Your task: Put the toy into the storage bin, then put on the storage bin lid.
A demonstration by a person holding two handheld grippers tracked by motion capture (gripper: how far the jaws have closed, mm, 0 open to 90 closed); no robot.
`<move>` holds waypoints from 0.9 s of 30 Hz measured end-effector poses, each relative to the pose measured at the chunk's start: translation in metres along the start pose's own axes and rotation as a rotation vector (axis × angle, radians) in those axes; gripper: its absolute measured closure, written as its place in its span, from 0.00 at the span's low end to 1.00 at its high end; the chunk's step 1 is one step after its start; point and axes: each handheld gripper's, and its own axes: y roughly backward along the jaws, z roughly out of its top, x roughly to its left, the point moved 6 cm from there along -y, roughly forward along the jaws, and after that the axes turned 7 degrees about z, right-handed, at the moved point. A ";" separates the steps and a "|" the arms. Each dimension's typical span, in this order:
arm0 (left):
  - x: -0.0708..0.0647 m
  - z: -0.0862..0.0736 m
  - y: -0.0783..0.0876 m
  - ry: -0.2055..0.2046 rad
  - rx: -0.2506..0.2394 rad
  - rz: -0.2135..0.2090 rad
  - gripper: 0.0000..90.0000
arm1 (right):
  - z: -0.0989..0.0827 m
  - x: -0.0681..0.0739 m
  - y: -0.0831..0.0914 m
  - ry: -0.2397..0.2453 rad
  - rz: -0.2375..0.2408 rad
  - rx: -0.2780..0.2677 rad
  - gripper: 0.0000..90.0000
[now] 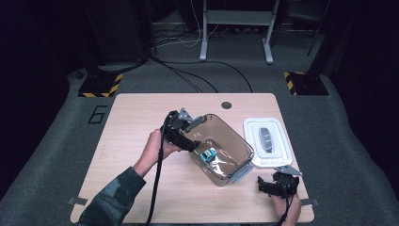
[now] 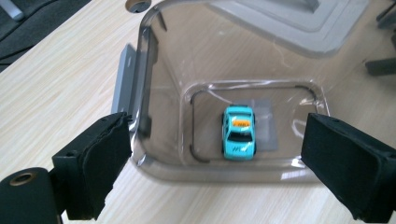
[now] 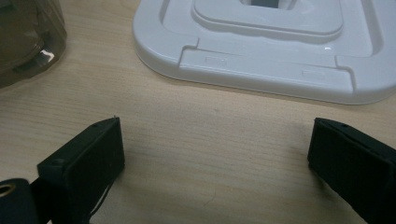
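Observation:
A clear brown-tinted plastic box [image 1: 230, 136] stands at the table's middle, turned at an angle. A small teal toy car [image 1: 207, 154] lies on its floor. My left gripper [image 1: 195, 143] hovers at the box's left rim, open and holding nothing. In the left gripper view the car [image 2: 239, 131] sits between and beyond the wide-apart jaws of my left gripper [image 2: 217, 135], inside the box [image 2: 163, 70]. My right gripper [image 1: 278, 178] rests near the table's front right, open and empty. Its view shows bare wood between the jaws of my right gripper [image 3: 215, 140].
A white lid [image 1: 277, 155] with a grey centre lies right of the box, just beyond my right gripper; its near edge [image 3: 261, 51] fills the top of the right gripper view. Grey latches [image 1: 241, 173] stick out from the box's ends. A cable hole [image 1: 226, 105] sits near the far edge.

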 end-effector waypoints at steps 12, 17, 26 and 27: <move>0.017 -0.060 0.008 0.081 0.005 0.036 0.09 | 0.000 0.000 0.000 0.001 0.000 0.001 0.03; 0.022 -0.088 0.005 0.114 0.021 0.051 0.06 | 0.000 0.001 0.000 -0.010 -0.002 0.006 0.02; 0.036 -0.150 -0.011 0.201 0.079 0.102 0.00 | 0.000 0.001 -0.001 0.001 0.001 0.006 0.01; 0.037 -0.158 -0.014 0.216 0.082 0.092 0.00 | 0.000 0.001 -0.001 0.000 0.001 0.007 0.02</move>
